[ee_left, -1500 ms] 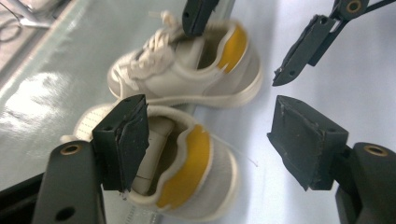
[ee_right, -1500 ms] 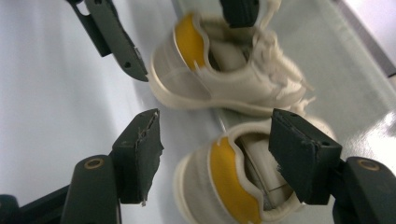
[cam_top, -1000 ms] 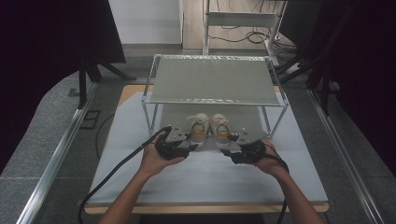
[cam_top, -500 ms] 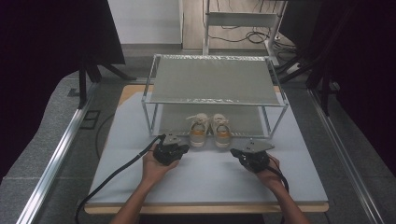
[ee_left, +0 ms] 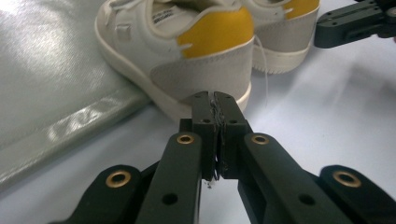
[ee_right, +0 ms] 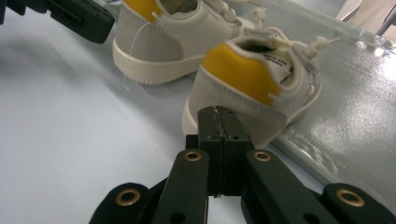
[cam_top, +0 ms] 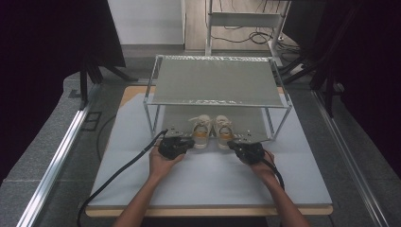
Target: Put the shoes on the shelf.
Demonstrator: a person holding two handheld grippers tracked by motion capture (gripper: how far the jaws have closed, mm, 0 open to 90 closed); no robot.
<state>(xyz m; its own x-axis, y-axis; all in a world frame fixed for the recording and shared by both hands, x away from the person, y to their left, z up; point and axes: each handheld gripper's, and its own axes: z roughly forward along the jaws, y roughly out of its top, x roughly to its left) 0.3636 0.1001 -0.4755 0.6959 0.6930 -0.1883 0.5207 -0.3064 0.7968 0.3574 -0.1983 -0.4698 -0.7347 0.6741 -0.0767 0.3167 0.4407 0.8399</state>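
High view: a pair of cream low-top sneakers with yellow heel tabs (cam_top: 212, 131) sits side by side on the pale blue-white table mat (cam_top: 208, 182), under the front edge of a metal-framed wire shelf with a grey top (cam_top: 215, 80). Heels face the person, toes point away beneath the shelf, so each shoe's long axis runs front to back. The shelf top hides the toes. The left gripper (cam_top: 176, 145) sits just beside the left heel, the right gripper (cam_top: 247, 150) just beside the right heel; their jaws are too small to judge here.

Left gripper view: the black jaws are pressed together, holding nothing, tips just short of the left sneaker's (ee_left: 182, 51) grey suede heel. The shoe's front is cut off at the frame top. A shiny grey sheet (ee_left: 51, 88) lies under it.

Right gripper view: jaws closed flat and empty, just before the right sneaker's (ee_right: 261, 88) heel. The other gripper's dark tip (ee_right: 70, 16) shows top left.
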